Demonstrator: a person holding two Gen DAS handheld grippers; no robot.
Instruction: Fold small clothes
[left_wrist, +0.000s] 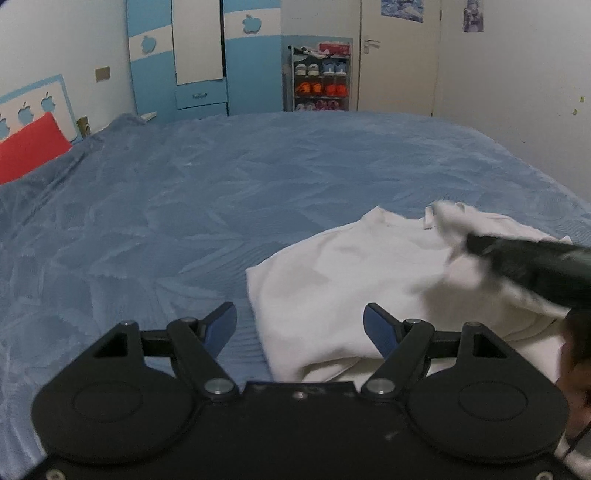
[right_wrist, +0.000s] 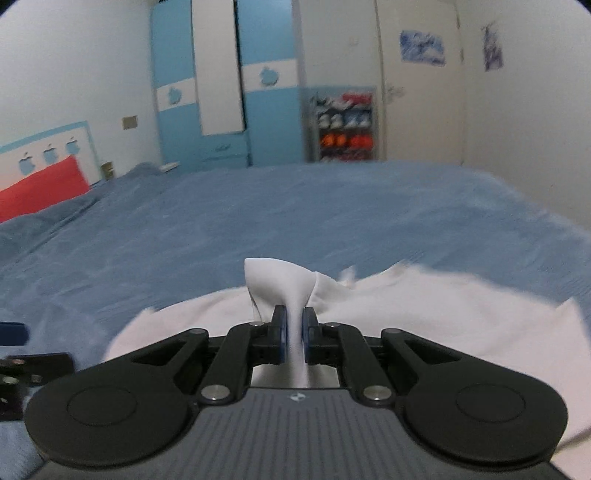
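While a blue bedspread (left_wrist: 258, 177) fills the room, with wardrobe (left_wrist: 199, 55) at twelve o'clock, the right gripper (right_wrist: 293, 325) pinches the white shirt (left_wrist: 332, 280) and the left gripper (left_wrist: 300, 321) stands spread.

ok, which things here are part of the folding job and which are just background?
In the job:
- white garment, lying on the blue bedspread
- right tool, shut on a pinch of the garment
- left tool, open, nothing between its jaws

Just lying about:
- red pillow
- blue-and-white wardrobe
- shoe rack
- posters on the far wall
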